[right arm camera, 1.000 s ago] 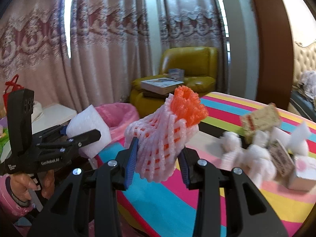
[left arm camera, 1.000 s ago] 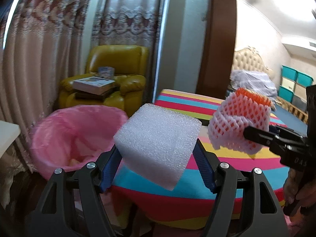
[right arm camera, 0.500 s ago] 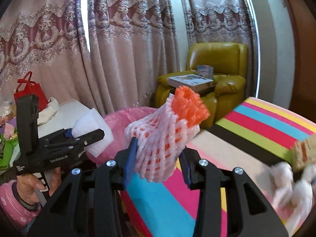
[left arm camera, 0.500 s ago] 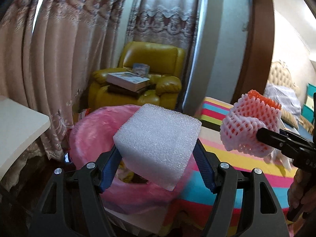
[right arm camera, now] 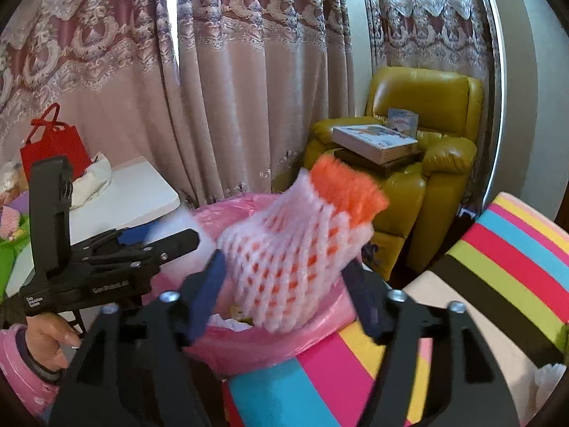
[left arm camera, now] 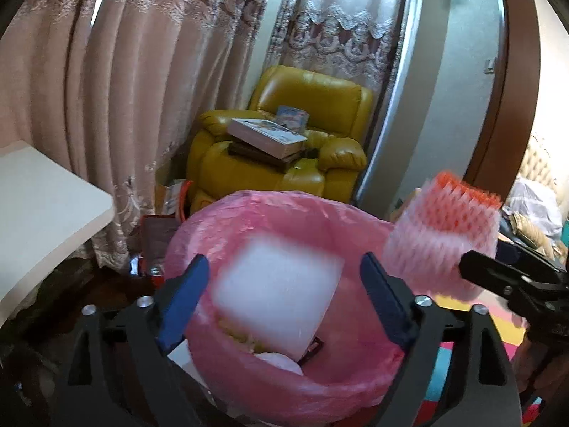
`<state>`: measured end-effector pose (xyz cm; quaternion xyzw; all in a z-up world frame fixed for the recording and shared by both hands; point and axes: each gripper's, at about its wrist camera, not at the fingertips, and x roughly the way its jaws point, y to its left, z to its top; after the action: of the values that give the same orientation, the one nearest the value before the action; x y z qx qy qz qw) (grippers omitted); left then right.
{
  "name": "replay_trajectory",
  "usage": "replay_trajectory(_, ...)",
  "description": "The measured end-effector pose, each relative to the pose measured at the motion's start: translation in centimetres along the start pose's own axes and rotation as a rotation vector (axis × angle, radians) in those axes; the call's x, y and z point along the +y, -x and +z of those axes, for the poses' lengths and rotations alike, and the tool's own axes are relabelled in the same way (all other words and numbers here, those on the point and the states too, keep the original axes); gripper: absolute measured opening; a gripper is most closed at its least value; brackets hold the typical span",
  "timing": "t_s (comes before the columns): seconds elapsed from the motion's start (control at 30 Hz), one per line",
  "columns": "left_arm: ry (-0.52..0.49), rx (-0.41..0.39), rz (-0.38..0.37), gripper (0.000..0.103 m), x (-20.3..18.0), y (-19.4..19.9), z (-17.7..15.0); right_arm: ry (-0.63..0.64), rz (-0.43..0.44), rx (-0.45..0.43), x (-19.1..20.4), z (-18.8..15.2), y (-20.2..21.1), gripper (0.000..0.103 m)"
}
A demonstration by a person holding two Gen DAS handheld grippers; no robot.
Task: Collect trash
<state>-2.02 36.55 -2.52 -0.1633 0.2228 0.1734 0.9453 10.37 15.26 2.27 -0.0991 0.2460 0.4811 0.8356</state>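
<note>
Both pairs of jaws stand spread, with a gap on each side of what lies between them. Between the parted blue pads of the left gripper (left arm camera: 284, 284) a blurred white foam block (left arm camera: 275, 297) hangs clear of both, inside the mouth of the pink-lined trash bin (left arm camera: 249, 384). The right gripper (right arm camera: 288, 284) is likewise apart from its white and orange foam fruit net (right arm camera: 295, 249), which is smeared by motion and sits over the bin's rim, apparently loose.

In the right wrist view the left gripper's black body carries white lettering; it is soft, but seems to read "GenRobot.AI", with a smaller label that cannot be read.

A yellow armchair (right arm camera: 426, 149) with a stack of books (right arm camera: 373, 142) stands behind the bin, before patterned curtains (right arm camera: 249, 71). A striped tablecloth (right arm camera: 498, 267) is just beside the bin, and a red bag (right arm camera: 53, 142) on a white table (right arm camera: 135, 192).
</note>
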Motion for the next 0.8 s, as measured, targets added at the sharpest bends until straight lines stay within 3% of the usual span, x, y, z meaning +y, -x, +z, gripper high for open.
replay_trajectory(0.17,0.000,0.003,0.022,0.085,0.5,0.6,-0.6,-0.067,0.006,-0.023,-1.4,-0.7,1.5,0.076)
replay_trajectory(0.47,-0.050,-0.005,0.023,0.089,-2.3,2.2,-1.8,-0.129,-0.055,-0.045,-3.4,-4.7,7.0,0.076)
replay_trajectory(0.8,-0.106,0.011,-0.103,0.089,-10.4,2.3,-4.4,-0.217,-0.205,-0.063,-7.0,-9.3,12.6,0.076)
